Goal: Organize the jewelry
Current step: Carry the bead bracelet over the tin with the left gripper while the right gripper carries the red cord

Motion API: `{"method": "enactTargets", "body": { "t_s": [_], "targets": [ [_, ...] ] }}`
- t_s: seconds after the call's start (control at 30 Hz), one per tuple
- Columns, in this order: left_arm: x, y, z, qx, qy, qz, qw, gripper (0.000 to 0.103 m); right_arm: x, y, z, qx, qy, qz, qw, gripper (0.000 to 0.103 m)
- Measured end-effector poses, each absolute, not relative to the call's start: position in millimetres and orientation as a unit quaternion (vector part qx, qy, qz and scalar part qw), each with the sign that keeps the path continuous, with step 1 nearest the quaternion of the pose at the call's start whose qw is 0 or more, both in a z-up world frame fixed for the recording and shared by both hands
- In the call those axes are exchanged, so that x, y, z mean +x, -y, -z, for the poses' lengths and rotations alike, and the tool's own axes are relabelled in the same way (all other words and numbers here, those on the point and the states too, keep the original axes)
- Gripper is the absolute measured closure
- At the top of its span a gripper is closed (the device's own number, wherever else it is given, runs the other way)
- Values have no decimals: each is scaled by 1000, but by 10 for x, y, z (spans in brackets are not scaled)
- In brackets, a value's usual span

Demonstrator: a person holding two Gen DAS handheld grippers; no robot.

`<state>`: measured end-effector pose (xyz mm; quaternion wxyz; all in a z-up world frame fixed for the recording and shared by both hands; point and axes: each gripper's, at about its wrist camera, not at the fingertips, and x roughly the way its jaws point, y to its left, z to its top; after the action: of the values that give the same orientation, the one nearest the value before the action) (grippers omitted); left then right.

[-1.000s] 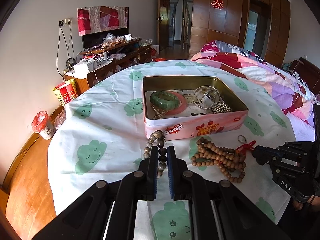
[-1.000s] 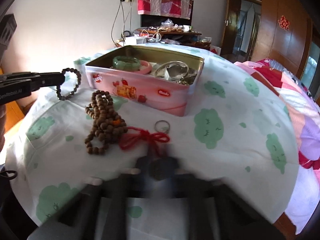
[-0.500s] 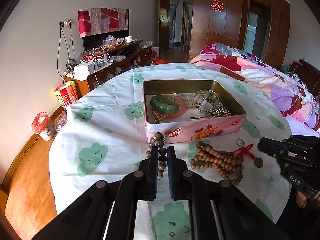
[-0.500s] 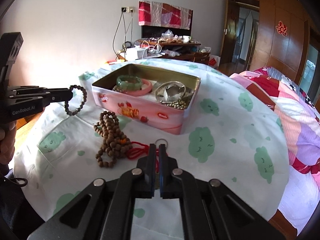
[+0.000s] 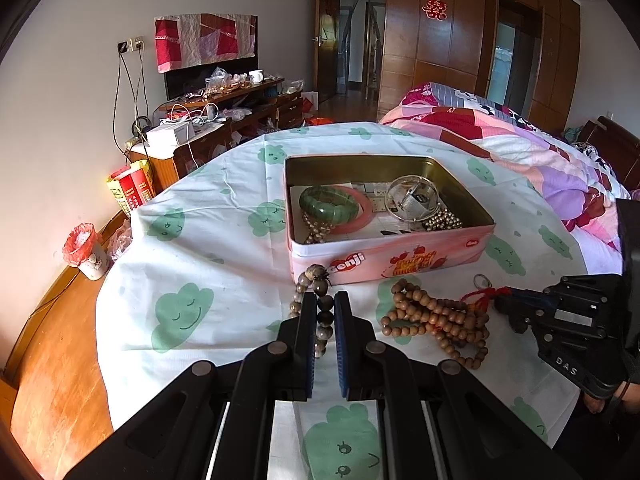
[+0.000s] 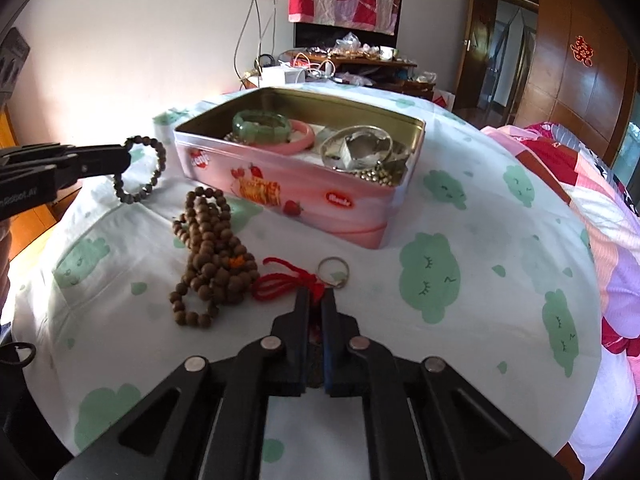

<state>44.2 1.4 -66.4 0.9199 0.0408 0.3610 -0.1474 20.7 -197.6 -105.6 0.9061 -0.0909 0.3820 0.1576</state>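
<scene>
My left gripper [image 5: 322, 301] is shut on a dark bead bracelet [image 5: 316, 276], held just above the cloth in front of the pink tin [image 5: 384, 268]. In the right wrist view that bracelet [image 6: 140, 168] hangs from the left gripper [image 6: 125, 159], left of the tin [image 6: 280, 204]. My right gripper [image 6: 315, 297] is shut on a red knotted cord [image 6: 276, 282] with a metal ring [image 6: 334, 270]. The cord lies beside a pile of brown wooden beads [image 6: 212, 248]. In the left wrist view the right gripper [image 5: 500, 304] sits right of that pile [image 5: 436, 320].
The tin holds a green bangle [image 5: 328, 204], a pink bangle, silver bangles [image 5: 412, 200] and small metal beads. A cloud-print cloth [image 5: 180, 312] covers the round table. A bed with a quilt [image 5: 520, 148] lies to the right, a cluttered cabinet [image 5: 208, 132] at the back left.
The right gripper pulled back with the red cord half a second ago, then came in again toward the wooden beads. The left gripper and its bracelet stayed still.
</scene>
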Motion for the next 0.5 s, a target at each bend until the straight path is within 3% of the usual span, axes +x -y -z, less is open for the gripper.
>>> {"method": "enactTargets", "body": {
  "t_s": [0.5],
  "targets": [
    [527,52,271,60,-320,157,932,95,65,1947,379,-92,-296,-153,938,99]
  ]
}}
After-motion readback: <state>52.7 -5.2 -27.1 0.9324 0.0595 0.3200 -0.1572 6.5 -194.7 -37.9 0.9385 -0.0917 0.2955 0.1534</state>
